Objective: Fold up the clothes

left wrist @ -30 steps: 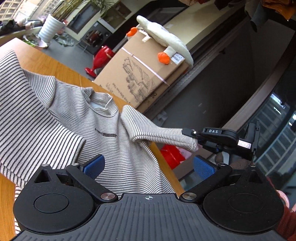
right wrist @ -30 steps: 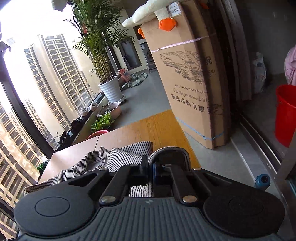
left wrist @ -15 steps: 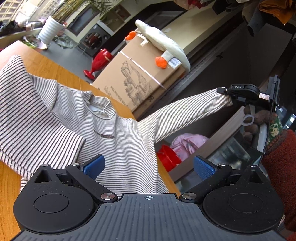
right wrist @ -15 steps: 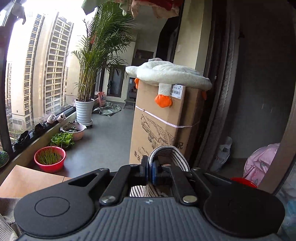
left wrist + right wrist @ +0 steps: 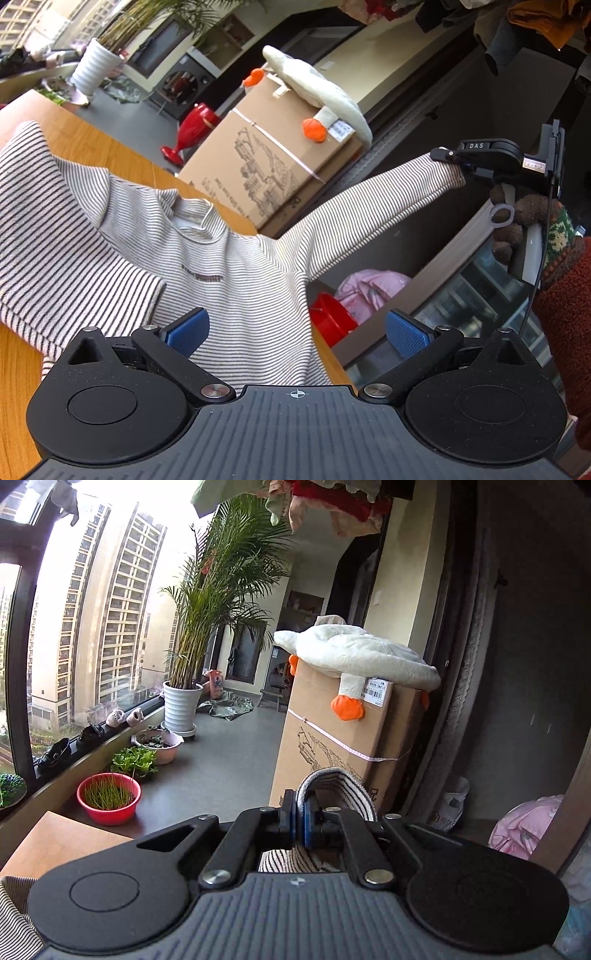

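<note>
A grey-and-white striped long-sleeve shirt (image 5: 229, 280) lies front up on the wooden table (image 5: 110, 155). My left gripper (image 5: 295, 332) is open and empty, low over the shirt's body near the table's right edge. My right gripper (image 5: 299, 821) is shut on the cuff (image 5: 340, 786) of the shirt's sleeve. It also shows in the left wrist view (image 5: 454, 158), holding the sleeve (image 5: 369, 206) stretched out straight, up and off the table's side. The other sleeve (image 5: 55, 229) lies folded across the shirt at left.
A tall cardboard box (image 5: 273, 158) with a plush goose (image 5: 317, 96) on top stands on the floor beyond the table. A red bucket (image 5: 332, 317) and a pink bundle (image 5: 369, 284) are below the stretched sleeve. Potted plants (image 5: 184, 701) line the window.
My right gripper has pulled the sleeve from a bunched fold on the shirt out and up into a straight line off the table. My left gripper has stayed open over the shirt.
</note>
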Motion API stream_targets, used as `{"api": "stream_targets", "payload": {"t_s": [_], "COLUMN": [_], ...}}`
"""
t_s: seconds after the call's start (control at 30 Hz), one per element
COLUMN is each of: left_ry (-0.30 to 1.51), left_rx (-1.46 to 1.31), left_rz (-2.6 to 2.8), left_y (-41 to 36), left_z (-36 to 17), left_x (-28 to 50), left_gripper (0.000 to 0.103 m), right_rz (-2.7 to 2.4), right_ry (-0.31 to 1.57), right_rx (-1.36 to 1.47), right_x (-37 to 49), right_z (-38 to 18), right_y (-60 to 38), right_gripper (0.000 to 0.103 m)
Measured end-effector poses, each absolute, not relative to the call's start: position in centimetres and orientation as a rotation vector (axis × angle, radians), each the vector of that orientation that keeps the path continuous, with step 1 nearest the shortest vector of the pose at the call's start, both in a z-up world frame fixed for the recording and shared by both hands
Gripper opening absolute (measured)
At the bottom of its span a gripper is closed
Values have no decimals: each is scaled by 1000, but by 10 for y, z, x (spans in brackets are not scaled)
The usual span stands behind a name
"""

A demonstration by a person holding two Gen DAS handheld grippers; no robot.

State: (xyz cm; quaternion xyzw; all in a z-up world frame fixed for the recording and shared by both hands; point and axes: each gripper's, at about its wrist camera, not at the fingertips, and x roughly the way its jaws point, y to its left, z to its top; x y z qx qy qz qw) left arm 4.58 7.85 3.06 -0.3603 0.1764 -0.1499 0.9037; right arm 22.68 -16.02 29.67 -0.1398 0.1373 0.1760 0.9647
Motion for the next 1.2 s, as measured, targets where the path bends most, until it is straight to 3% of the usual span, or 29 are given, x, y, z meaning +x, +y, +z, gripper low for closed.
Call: {"api": "stream_targets", "payload": {"t_s": [1.2], "left_ry": [408], "left_rx": [-772], "left_rz": [-274], "left_y": [83], "left_z": [25], "left_x": [47], "left_gripper": [103], "right_rz": [807], "right_ry": [345], "right_rx": [-414], "right_x": [172], "right_z": [261], "right_y": [2], "right_gripper": [4]}}
